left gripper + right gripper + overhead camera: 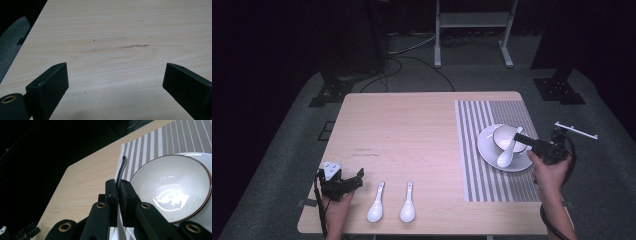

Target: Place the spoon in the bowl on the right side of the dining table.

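We see a white ceramic spoon [507, 152] slanting from a brown-rimmed white bowl [503, 136] onto the white plate [490, 150] under it, all on a striped placemat [492, 175] at the right of the pale wooden surface [412, 135]. The right gripper [518, 137] is pinched tight on this spoon's handle [121, 170], above the bowl's edge. The left gripper [354, 179] sits spread wide and empty at the near left corner, jaws well apart over bare wood. Two more white spoons [377, 204] [408, 205] lie just beside it.
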`<state>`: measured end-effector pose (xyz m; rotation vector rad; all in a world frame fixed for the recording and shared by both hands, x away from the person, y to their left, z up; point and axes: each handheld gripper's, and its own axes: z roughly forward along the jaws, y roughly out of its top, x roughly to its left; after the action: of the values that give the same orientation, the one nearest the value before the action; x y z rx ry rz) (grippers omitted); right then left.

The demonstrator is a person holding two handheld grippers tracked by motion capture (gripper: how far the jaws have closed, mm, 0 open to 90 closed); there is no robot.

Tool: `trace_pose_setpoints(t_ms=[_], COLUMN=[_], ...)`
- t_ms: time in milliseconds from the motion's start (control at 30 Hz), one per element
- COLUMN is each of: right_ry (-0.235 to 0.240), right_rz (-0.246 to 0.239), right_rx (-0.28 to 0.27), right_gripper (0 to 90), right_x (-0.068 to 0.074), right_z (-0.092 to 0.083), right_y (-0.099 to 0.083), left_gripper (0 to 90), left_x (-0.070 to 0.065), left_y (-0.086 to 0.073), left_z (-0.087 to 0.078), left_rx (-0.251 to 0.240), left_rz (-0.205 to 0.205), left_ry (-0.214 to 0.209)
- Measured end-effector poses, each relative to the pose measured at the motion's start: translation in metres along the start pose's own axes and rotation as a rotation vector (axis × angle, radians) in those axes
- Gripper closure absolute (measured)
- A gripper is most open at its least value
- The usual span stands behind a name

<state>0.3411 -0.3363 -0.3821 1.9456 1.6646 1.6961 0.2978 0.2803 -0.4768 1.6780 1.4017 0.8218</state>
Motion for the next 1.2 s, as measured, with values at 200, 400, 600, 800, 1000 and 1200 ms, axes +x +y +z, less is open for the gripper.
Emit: trace_pose_setpoints(t_ms=[200, 400, 600, 800, 1000, 1200], right_ry=[-0.020, -0.052, -0.081, -0.108, -0.123, -0.131], right_rz=[0.027, 0.039, 0.054, 0.083, 0.125, 0.170], right_rx=[-0.029, -0.064, -0.090, -0.114, -0.131, -0.142], right_gripper=[85.7, 85.7, 85.7, 85.7, 85.7, 85.7], right_x=[-0.005, -0.006, -0.009, -0.016, -0.027, -0.039], right_z=[0.001, 0.002, 0.006, 0.008, 0.008, 0.008], right_y=[0.009, 0.020, 0.025, 0.028, 0.029, 0.028], left_gripper=[5.2, 5.2, 5.2, 5.2, 5.2, 5.2], left_x=[0.000, 0.000, 0.000, 0.000, -0.001, -0.001], left_y=[0.000, 0.000, 0.000, 0.000, 0.000, 0.000], left_z=[0.000, 0.000, 0.000, 0.000, 0.000, 0.000], left_rx=[0.001, 0.000, 0.000, 0.000, -0.001, -0.001], left_rz=[0.006, 0.004, 0.006, 0.006, 0.008, 0.009], left_ry=[0.002, 0.001, 0.001, 0.001, 0.002, 0.003])
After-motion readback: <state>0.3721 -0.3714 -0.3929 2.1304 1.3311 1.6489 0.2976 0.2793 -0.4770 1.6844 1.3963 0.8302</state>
